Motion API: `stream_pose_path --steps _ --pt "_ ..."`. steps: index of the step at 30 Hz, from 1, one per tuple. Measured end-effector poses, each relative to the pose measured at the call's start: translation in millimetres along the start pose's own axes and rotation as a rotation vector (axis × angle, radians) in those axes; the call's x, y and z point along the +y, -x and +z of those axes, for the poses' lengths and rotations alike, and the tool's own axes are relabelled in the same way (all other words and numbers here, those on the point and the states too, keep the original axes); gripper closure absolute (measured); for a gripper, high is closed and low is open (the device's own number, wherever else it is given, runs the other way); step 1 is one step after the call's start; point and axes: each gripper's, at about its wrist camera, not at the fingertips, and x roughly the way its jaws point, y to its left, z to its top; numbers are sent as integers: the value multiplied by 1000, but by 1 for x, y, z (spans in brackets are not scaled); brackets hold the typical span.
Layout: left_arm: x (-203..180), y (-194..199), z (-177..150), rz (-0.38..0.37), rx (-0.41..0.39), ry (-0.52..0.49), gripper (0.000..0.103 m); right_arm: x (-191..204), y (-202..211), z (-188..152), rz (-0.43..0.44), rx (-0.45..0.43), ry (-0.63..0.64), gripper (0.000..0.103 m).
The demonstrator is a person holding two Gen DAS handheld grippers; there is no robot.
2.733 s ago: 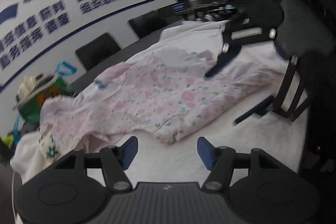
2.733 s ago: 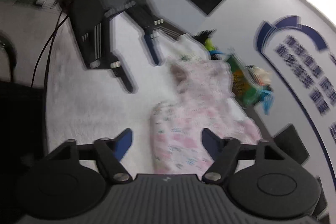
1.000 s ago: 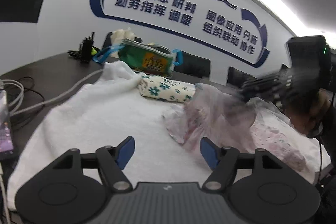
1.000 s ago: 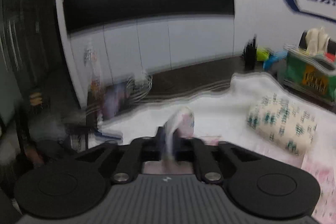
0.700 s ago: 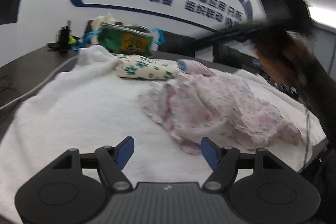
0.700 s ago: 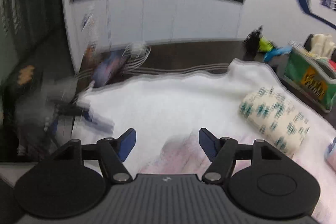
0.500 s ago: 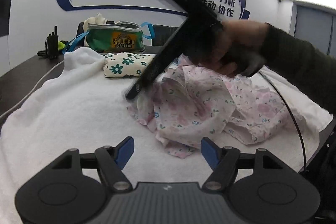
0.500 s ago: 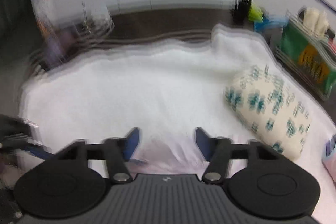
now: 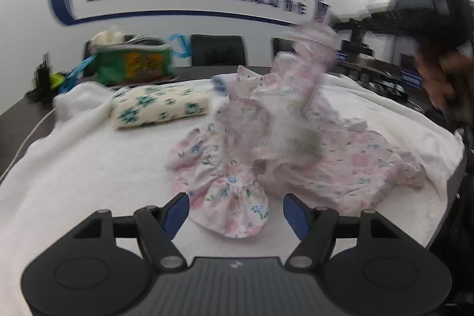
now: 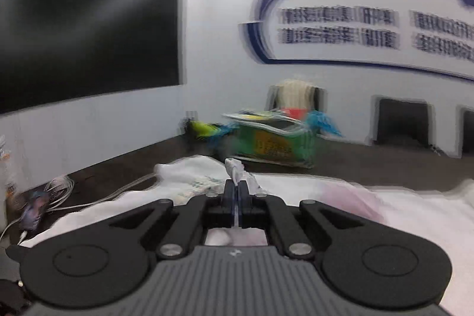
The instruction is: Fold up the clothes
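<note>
A pink floral garment (image 9: 266,144) lies crumpled on the white towel (image 9: 89,168) that covers the table. One part of it is pulled up into a blurred peak (image 9: 314,37) at the upper right. My left gripper (image 9: 234,212) is open just in front of the garment's frilled hem, with nothing between its pads. In the right wrist view my right gripper (image 10: 236,191) is shut on a thin fold of the garment (image 10: 235,168), which sticks up past the fingertips. A person's hand (image 9: 438,70) on the right gripper shows blurred at the far right of the left wrist view.
A folded cream cloth with green flowers (image 9: 160,108) lies at the back of the towel. Behind it stands a green bag (image 9: 133,64) with blue handles. Cables (image 10: 59,188) and a phone lie on the dark table at the left. Black chairs (image 10: 403,123) line the wall.
My right gripper came down onto the garment, shut on a fold and lifted it up to the right. My left gripper swung toward the garment's hem and stayed open.
</note>
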Motion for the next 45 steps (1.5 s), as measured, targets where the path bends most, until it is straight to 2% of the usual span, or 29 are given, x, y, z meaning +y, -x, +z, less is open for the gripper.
stream_pose_path --steps 3,7,10,11,12,14,15,17,21,22,23,24,25,26,27,28,29,32,35,38,42,45 --pt "-18 -14 1 -30 23 -60 34 -44 45 -53 -168 67 -168 101" --pt "-40 -26 4 -51 47 -137 34 -83 90 -120 -287 167 -369 99" --pt "-60 -25 10 -103 36 -222 34 -84 110 -127 -285 106 -370 91" --pt "-64 -27 13 -108 43 -231 33 -85 116 -128 -279 86 -371 82" --pt "-68 -29 15 -112 50 -241 33 -87 115 -123 -248 65 -371 66" --pt "-68 -34 20 -76 54 -237 33 -80 106 -114 -170 51 -340 49" --pt "-65 -37 21 -53 46 -226 33 -76 98 -110 -141 62 -309 47" --pt "-55 -42 23 -50 31 -205 33 -65 84 -105 -94 106 -229 47" --pt "-50 -63 21 -59 107 -269 35 -60 47 -112 -33 220 -186 47" --pt "-50 -68 21 -58 124 -282 42 -59 42 -115 -24 236 -160 47" --pt "-49 -71 21 -66 134 -271 60 -58 35 -119 -28 255 -136 47" --pt "-47 -74 22 -73 144 -260 71 -56 28 -122 -34 274 -114 48" --pt "-45 -77 22 -81 153 -249 87 -53 21 -126 -53 293 -100 51" --pt "-44 -80 22 -89 163 -238 95 -50 15 -130 -71 312 -85 65" --pt "-42 -83 23 -92 169 -226 97 -48 8 -133 -86 328 -64 85" --pt "-39 -82 25 -82 162 -213 100 -46 6 -134 -93 336 -43 96" --pt "-37 -78 26 -67 146 -202 101 -43 4 -135 -100 340 -20 99" --pt "-31 -57 33 -34 65 -165 102 -28 26 -113 -127 222 66 101" --pt "-33 -21 50 -20 -65 -167 102 -13 53 -84 -155 91 145 101" --pt "-39 19 71 -4 -198 -187 102 14 82 -49 -204 -52 276 101" --pt "-39 79 95 -43 -343 -141 102 51 108 -12 -326 -239 450 101" --pt "-41 117 101 -86 -415 -69 103 78 123 9 -397 -360 562 101"
